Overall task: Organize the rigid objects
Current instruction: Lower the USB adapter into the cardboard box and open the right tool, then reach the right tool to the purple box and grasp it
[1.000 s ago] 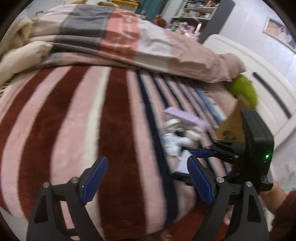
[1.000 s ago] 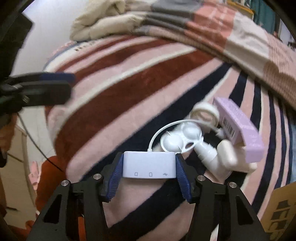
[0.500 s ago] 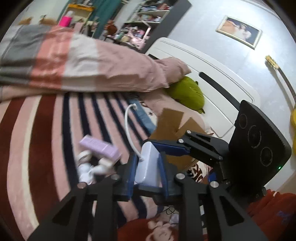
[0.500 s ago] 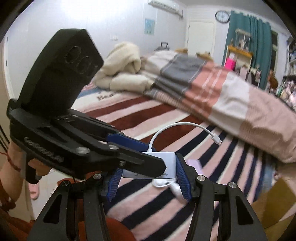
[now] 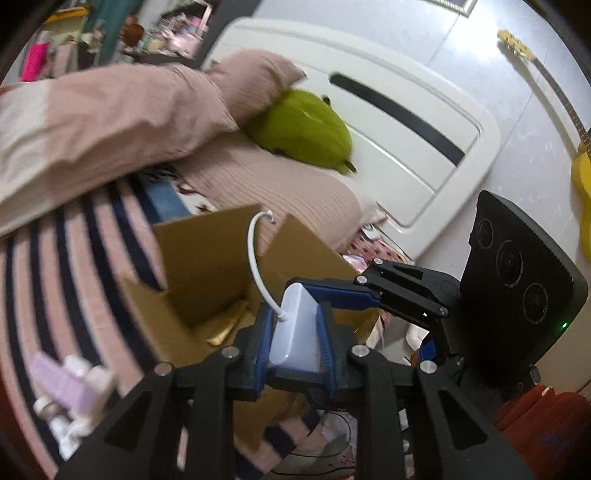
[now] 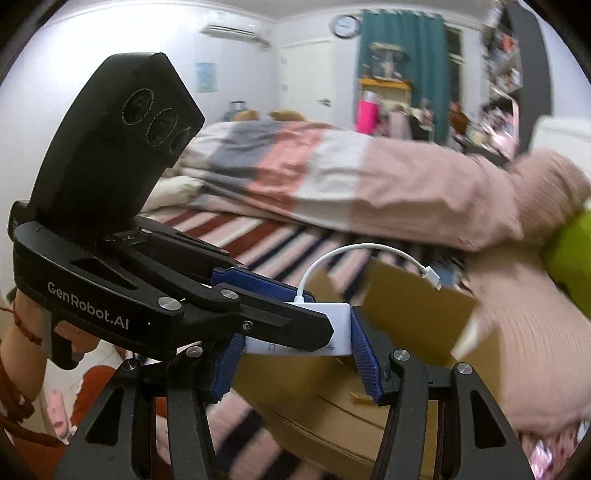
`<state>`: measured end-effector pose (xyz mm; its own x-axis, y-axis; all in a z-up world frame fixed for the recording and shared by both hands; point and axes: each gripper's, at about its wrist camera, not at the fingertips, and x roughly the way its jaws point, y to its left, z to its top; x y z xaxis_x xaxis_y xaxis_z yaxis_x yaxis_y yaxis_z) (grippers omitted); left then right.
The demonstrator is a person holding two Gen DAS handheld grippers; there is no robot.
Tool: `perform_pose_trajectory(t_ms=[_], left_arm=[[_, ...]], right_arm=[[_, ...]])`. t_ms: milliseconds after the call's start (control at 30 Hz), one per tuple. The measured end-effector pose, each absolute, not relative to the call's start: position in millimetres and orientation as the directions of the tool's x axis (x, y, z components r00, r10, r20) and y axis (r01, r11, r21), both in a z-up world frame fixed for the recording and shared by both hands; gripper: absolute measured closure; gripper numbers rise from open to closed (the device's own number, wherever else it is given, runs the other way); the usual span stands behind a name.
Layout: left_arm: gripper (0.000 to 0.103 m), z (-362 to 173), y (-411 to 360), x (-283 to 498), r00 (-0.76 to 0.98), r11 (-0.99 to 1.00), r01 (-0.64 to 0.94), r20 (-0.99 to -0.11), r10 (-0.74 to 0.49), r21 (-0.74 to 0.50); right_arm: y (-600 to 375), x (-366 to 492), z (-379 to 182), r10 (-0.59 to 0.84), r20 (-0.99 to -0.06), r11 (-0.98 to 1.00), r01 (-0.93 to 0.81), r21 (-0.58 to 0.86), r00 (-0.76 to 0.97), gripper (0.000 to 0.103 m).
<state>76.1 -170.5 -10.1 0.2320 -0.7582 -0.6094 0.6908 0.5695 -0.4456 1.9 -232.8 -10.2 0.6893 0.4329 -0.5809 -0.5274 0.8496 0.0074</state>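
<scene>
I have the white adapter (image 5: pixel 295 334) clamped between both grippers at once: my left gripper (image 5: pixel 294 341) grips its flat faces, my right gripper (image 6: pixel 295 341) its short ends. It hangs above the open cardboard box (image 5: pixel 207 269) on the striped blanket (image 5: pixel 74 258), cable (image 6: pixel 354 254) arching upward.

green plush (image 5: pixel 306 131) upper centre | yellow guitar (image 5: pixel 580 173) right edge | wall clock (image 6: pixel 346 25) top | pink bottle (image 6: pixel 365 112) upper centre
</scene>
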Motion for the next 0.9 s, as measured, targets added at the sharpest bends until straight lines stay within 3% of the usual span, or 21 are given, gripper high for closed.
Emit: perform_pose_trajectory(t_ms=[233,267,300,367,467,900], left_arm=[[0.079,-27.2,-205.1,91.1,0.185,0.575,0.685,-0.656,-0.731,-0.448],[0.065,-28.7,-205.0,91.8,0.207,0.602,0.677,-0.675,-0.708,-0.424],[0.043,-28.9,-204.3,92.6,0.23,0.625,0.669,-0.687,-0.689,-0.403],[0.023,-22.9,-193.6,91.0,0.291,0.656,0.66,-0.681,-0.672,-0.366],[0.023,-16.8,-180.1,89.8,0.326,0.674,0.656,-0.679,-0.658,-0.339],[0.023,8.0,-68.8,69.9,0.524,0.795,0.533,-0.625,-0.579,-0.29]], right_arm=[[-278.1,14.1,-27.3,0.389,-0.643,0.885,-0.46,0.063,0.66,0.052],[-281.9,16.4,-30.5,0.391,-0.649,0.886,-0.458,0.073,0.653,0.052],[-281.9,21.4,-34.9,0.381,-0.663,0.891,-0.447,0.077,0.644,0.052],[-280.8,25.3,-39.8,0.349,-0.68,0.904,-0.424,0.062,0.644,0.047],[-278.3,27.5,-40.2,0.363,-0.682,0.899,-0.431,0.077,0.635,0.035],[-221.3,20.3,-11.5,0.432,-0.638,0.851,-0.522,0.054,0.637,0.035]])
